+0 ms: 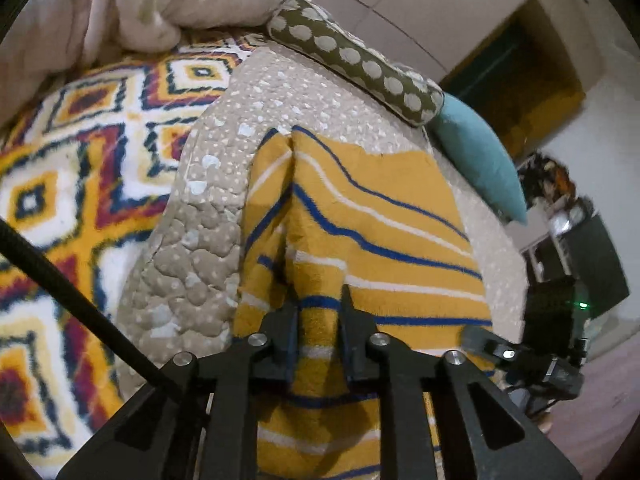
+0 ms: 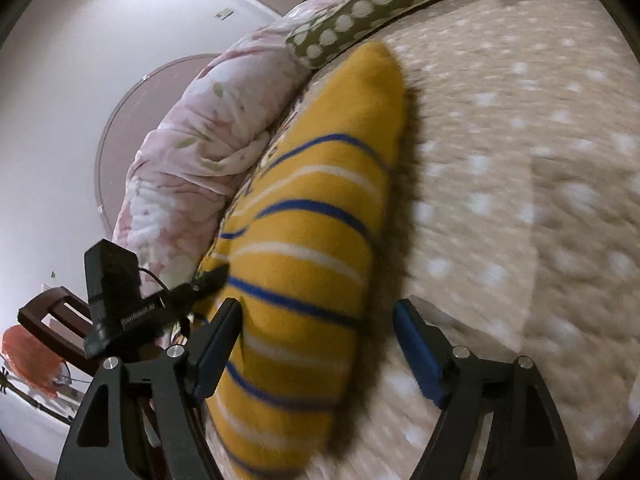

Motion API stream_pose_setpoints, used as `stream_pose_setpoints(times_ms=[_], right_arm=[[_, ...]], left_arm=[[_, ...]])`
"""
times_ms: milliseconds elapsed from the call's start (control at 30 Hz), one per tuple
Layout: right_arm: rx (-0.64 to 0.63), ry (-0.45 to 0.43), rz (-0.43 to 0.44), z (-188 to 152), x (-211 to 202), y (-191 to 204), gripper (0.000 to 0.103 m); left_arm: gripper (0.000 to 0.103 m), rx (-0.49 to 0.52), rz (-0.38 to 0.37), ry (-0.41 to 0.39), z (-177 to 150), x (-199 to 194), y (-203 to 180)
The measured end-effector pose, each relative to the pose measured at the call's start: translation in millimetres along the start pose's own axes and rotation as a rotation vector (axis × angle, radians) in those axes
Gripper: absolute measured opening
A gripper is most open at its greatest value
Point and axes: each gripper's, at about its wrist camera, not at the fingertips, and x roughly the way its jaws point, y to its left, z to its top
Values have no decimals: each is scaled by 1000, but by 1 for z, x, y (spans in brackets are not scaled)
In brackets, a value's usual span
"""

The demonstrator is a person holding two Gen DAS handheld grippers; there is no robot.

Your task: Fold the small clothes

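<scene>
The yellow striped garment [image 1: 360, 216] is lying on the beige spotted quilt [image 1: 200, 216], pinched in the left claw [image 1: 319, 320], while the right claw [image 2: 318, 336] is gaping wide around its edge, risking a dragged, bunched fold.

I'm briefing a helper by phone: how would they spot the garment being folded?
On the beige dotted bedspread, below the olive polka-dot bolster, lies a mustard-yellow fleece garment. The left gripper pinches its near edge. Only it has thin blue and white stripes.
</scene>
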Motion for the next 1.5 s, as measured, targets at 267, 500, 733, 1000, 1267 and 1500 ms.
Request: stream_pose_setpoints(times_ms=[267, 500, 733, 1000, 1267, 1500], right_arm=[[98, -23, 39, 21, 1, -1, 39], [19, -161, -89, 31, -99, -14, 38], [127, -156, -233, 12, -147, -69, 62], [-57, -327, -290, 3, -200, -3, 61], [-103, -131, -125, 3, -95, 41, 35], [-71, 53, -17, -38, -25, 44, 35]], left_arm=[[20, -5, 36, -38, -12, 2, -25], [20, 151, 17, 32, -29, 47, -126], [23, 216, 113, 70, -47, 74, -165], [49, 206, 177, 5, -77, 9, -143], [66, 261, 368, -58, -124, -25, -104], [68, 140, 357, -55, -132, -28, -60]])
